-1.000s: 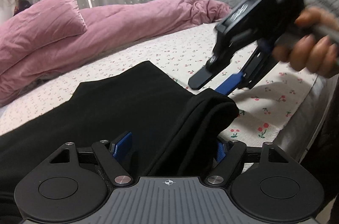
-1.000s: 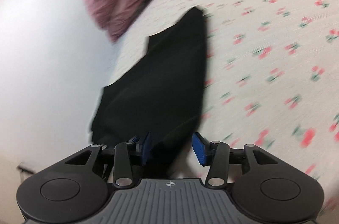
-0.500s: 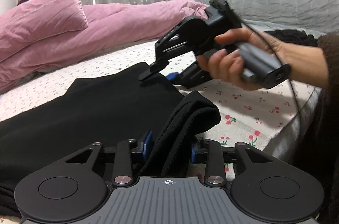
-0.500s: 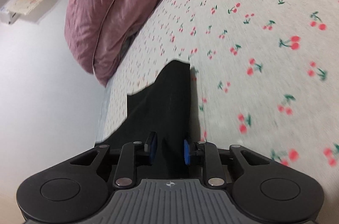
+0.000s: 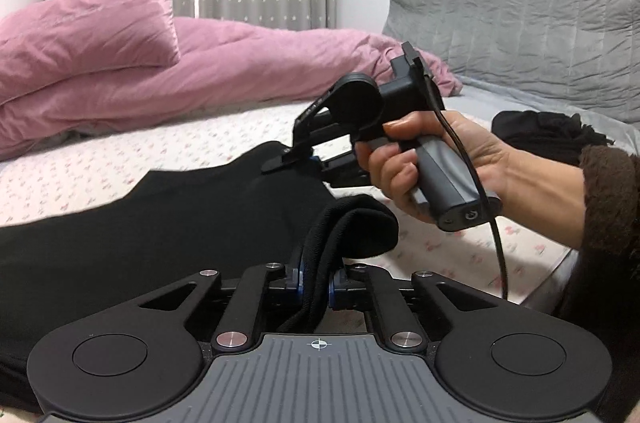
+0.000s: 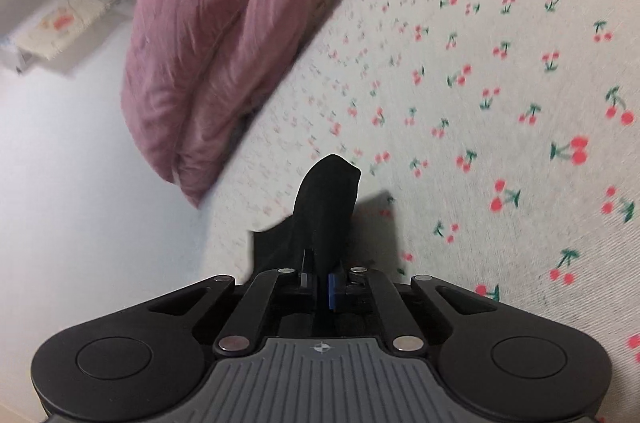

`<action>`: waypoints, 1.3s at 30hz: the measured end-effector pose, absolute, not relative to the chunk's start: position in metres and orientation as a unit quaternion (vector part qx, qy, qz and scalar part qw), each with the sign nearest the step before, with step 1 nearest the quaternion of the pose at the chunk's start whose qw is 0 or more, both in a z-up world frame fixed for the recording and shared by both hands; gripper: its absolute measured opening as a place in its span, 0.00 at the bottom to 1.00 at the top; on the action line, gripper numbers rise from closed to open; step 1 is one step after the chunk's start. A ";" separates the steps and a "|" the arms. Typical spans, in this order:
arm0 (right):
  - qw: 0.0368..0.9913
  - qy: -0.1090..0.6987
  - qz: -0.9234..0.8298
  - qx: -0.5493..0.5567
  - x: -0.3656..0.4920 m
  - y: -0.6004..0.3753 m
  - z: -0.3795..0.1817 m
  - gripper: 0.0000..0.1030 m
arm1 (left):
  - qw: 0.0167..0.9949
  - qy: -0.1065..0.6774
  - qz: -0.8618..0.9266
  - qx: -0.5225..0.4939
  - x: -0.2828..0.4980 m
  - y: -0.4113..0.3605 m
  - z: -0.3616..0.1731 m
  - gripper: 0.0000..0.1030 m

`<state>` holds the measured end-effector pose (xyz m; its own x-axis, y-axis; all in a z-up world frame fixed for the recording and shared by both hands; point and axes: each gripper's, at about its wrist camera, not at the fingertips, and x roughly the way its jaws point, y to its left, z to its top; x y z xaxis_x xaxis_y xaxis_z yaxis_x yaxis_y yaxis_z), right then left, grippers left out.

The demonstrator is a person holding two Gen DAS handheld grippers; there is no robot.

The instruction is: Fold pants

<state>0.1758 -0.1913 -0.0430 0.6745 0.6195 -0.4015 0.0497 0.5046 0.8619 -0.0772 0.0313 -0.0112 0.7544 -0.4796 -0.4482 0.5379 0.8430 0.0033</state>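
Note:
Black pants [image 5: 180, 231] lie spread across the cherry-print bed sheet [image 6: 480, 63]. My left gripper [image 5: 316, 283] is closing its jaws, and the blue pads pinch a bunched, folded edge of the pants [image 5: 360, 227] that is lifted off the sheet. Further back, a hand [image 5: 420, 159] holds my right gripper [image 5: 288, 159] at the far edge of the pants. In the right wrist view my right gripper [image 6: 318, 283] is closing its jaws tight on a black fold of the pants [image 6: 326, 207] that sticks up past the pads.
A pink pillow [image 5: 88, 27] and a pink duvet [image 5: 240, 71] lie along the back of the bed. A grey quilted cover [image 5: 520, 23] rises at the right, with a dark heap of clothes [image 5: 548, 135] before it. The bed's edge falls away at lower right.
Both grippers went from open around the black fabric to pinched on it. The right gripper came in from the right to the pants' far edge. The left gripper lifted its fold slightly.

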 end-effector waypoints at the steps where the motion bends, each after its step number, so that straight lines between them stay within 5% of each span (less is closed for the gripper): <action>1: 0.790 0.358 0.180 0.464 0.175 -0.195 -0.040 0.04 | 0.934 0.221 -0.274 0.067 -0.078 0.025 -0.010 0.07; 19: 0.778 0.335 0.118 0.518 0.119 -0.317 -0.040 0.05 | 0.895 0.243 -0.374 0.017 -0.094 -0.069 -0.009 0.07; 39: 0.773 0.305 0.198 0.520 0.136 -0.244 0.007 0.06 | 0.922 0.212 -0.299 -0.123 -0.106 0.028 0.007 0.07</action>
<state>0.1361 -0.2441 0.0072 0.7353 0.6234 -0.2658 0.0108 0.3813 0.9244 -0.1060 0.0277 0.0072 0.7311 -0.6036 -0.3180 0.4995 0.7910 -0.3532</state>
